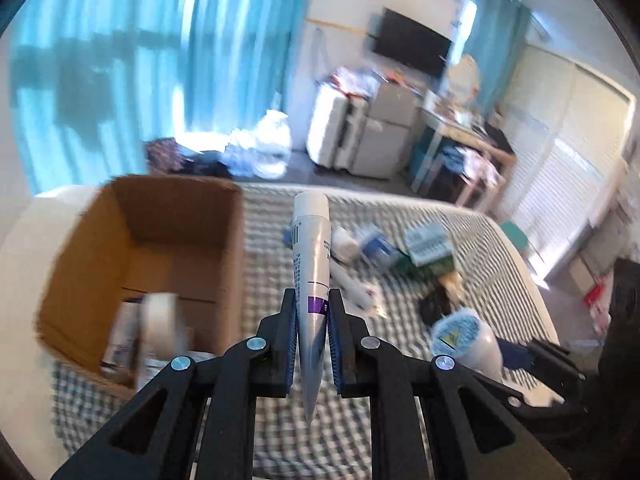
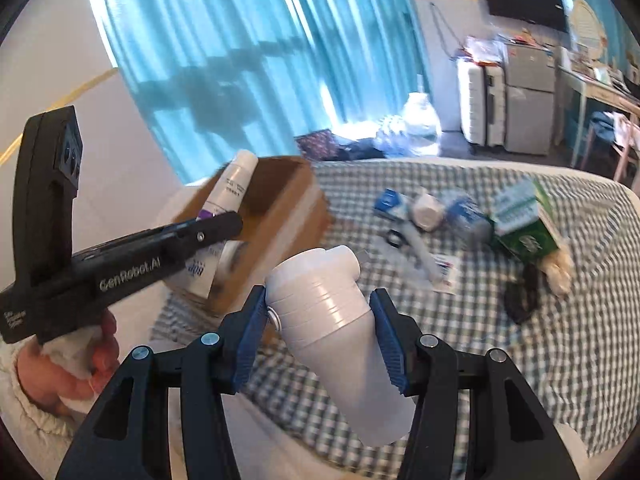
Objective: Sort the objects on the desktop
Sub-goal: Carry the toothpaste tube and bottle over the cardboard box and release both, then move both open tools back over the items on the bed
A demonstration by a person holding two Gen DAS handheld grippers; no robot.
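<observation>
Carrying two items at once, prob to drop both in cardboard box [image 1: 168, 240]. Left gripper [image 1: 312, 312] clamped on white tube [image 1: 312, 248] w/ purple band, held just right of box. Right gripper [image 2: 320, 320] squeezing white bottle [image 2: 336, 336] tilted (lid end up). "GenRobot.AI" on left gripper body; farther clutter on checked cloth [image 2: 520, 360] unsorted, labels blurred.

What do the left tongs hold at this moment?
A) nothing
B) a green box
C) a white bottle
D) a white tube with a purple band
D: the left tongs are shut on the white tube with a purple band, beside the cardboard box.
</observation>
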